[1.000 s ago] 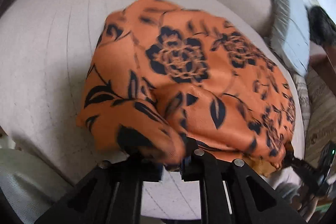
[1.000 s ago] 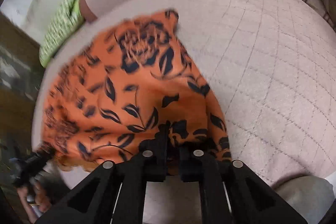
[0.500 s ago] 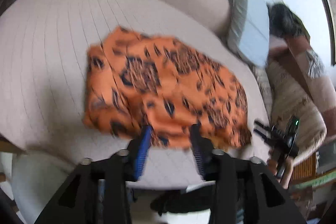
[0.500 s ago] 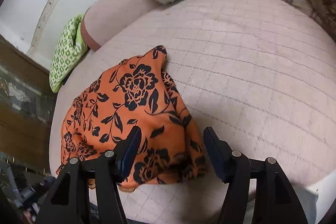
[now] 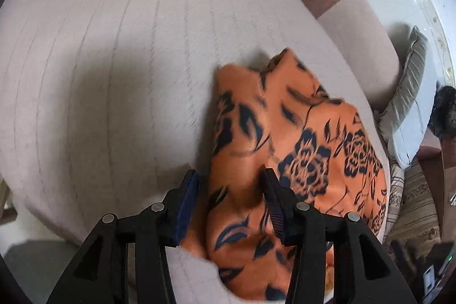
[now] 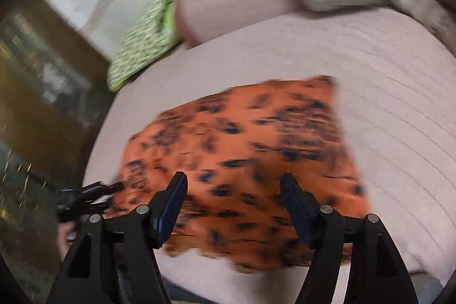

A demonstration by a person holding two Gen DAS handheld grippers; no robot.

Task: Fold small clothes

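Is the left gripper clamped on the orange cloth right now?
No, the left gripper has its jaws apart above the orange cloth, which lies loose on the bed.

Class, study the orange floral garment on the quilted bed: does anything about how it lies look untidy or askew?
Yes. The orange garment lies rumpled, not in a neat fold: in the left wrist view its far edge bunches into uneven peaks, and layers overlap crookedly near the left gripper. The right wrist view is too blurred to add detail.
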